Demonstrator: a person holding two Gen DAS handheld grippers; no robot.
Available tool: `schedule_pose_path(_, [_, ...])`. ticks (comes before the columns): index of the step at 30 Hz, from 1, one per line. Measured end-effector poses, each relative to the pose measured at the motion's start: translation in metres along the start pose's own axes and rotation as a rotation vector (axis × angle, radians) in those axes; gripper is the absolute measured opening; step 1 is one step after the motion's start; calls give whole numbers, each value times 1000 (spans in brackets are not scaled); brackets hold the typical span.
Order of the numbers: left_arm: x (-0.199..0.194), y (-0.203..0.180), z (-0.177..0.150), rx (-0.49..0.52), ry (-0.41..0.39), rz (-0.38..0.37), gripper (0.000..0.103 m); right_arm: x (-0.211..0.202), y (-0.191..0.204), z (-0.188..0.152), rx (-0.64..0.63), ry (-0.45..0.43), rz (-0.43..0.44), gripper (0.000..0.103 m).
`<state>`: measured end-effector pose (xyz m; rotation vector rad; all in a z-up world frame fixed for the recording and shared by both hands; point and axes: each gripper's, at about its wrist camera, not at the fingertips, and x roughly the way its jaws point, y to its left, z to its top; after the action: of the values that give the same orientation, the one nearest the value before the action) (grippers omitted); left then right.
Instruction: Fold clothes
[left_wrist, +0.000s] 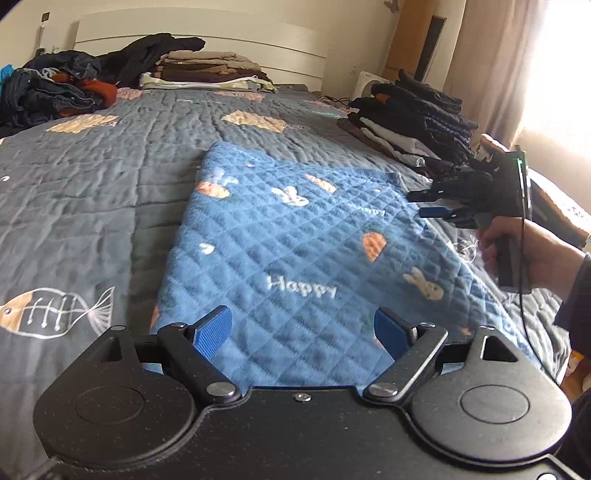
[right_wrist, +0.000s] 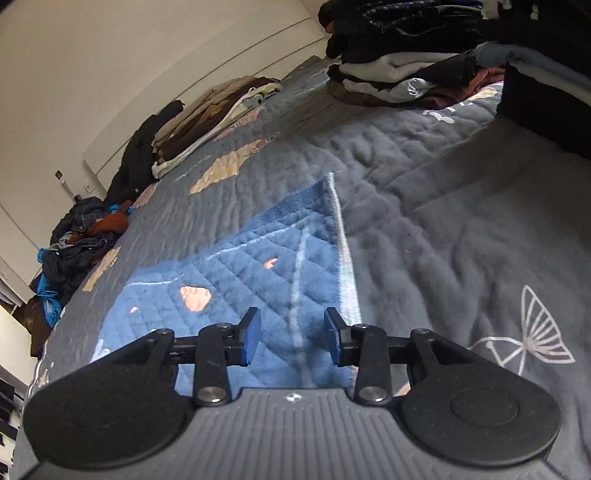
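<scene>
left gripper (left_wrist: 303, 328): jaws wide, empty | right gripper (right_wrist: 291, 339): jaws part-open, empty

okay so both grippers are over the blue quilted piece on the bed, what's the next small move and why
Probably lower the right gripper onto the pale hemmed edge of the blue quilted piece and close on it. Both it and the left gripper are open with nothing between their fingers, the piece lies flat on the grey bedspread, and that edge sits just ahead.

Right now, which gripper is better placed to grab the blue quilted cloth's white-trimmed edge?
Right. The right gripper hovers beside the white-trimmed edge of the blue quilted cloth, jaws apart. The left gripper sits over its near end, away from that edge.
</scene>
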<state>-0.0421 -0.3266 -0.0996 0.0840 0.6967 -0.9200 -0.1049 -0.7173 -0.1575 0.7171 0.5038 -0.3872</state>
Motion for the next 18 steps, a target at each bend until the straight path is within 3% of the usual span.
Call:
schedule_pose_path(4, [10, -8, 8, -8, 0, -26, 83, 22, 32, -6, -108, 82, 96, 37])
schedule_pose_path(8, [12, -13, 11, -2, 2, -41, 84, 44, 41, -15, -167, 149, 75, 37])
schedule_pose_path(11, [8, -10, 10, 17, 4, -20, 84, 40, 26, -11, -168, 99, -8, 37])
schedule_pose_path(15, [5, 1, 2, 54, 38, 32, 84, 21, 8, 5, -76, 22, -83, 37])
schedule_pose_path(18, [6, 13, -5, 50, 75, 58, 84, 14, 20, 6, -114, 31, -62, 37])
